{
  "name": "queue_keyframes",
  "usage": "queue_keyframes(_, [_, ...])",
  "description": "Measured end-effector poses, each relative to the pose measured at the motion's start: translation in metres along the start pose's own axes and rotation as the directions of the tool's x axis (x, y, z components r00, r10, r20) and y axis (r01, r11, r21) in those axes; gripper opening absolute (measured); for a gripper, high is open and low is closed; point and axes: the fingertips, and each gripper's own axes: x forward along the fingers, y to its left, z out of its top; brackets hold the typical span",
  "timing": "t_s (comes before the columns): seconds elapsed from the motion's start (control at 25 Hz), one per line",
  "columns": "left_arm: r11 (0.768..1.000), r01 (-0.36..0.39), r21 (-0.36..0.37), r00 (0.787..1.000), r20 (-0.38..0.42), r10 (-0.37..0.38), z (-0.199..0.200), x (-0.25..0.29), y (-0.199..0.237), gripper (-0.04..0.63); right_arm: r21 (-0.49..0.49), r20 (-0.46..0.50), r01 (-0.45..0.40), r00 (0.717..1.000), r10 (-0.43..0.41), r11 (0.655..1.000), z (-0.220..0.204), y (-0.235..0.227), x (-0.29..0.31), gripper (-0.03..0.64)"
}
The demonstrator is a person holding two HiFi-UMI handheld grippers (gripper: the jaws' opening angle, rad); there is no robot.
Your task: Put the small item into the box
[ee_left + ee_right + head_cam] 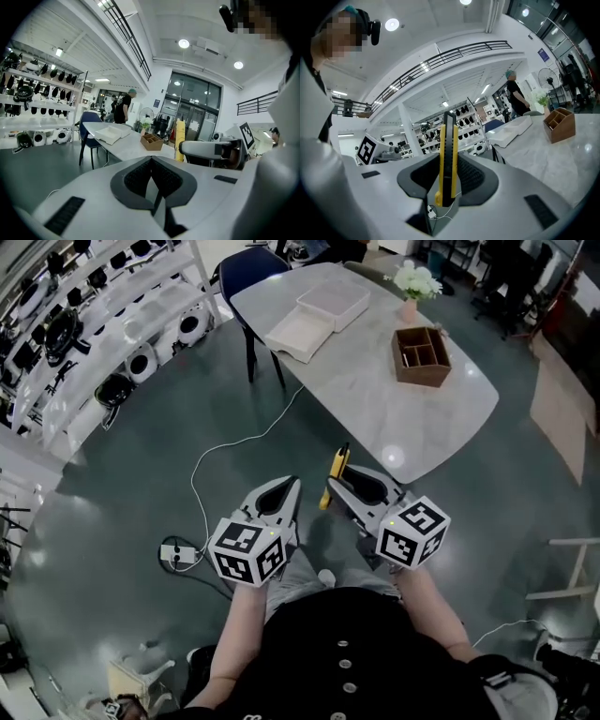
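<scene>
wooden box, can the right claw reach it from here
Probably not yet: the wooden box sits well up the table from the right claw and its yellow cutter, though the tabletop between looks bare.

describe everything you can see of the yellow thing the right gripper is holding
It is a slim utility knife with a yellow body and a black strip along its length, plastic by the look. It is clamped between the pads of the right gripper, sticking out past the jaw tips, over the floor short of the table.
</scene>
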Motion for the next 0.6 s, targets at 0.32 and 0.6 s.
queue_keyframes(0.32, [1.000, 0.031, -0.001, 0.999, -0.005, -0.031, 0.035, 0.040, 0.073, 0.017, -0.013, -0.012, 0.039, 0.999, -0.039, 0.999, 0.023, -0.029, 0.073, 0.120])
queue_keyframes(0.6, [0.996, 0.091, 0.025, 0.996, -0.005, -0.090, 0.080, 0.067, 0.133, 0.017, -0.040, 0.007, 0.073, 0.997, -0.073, 0.997, 0.057, -0.043, 0.147, 0.120])
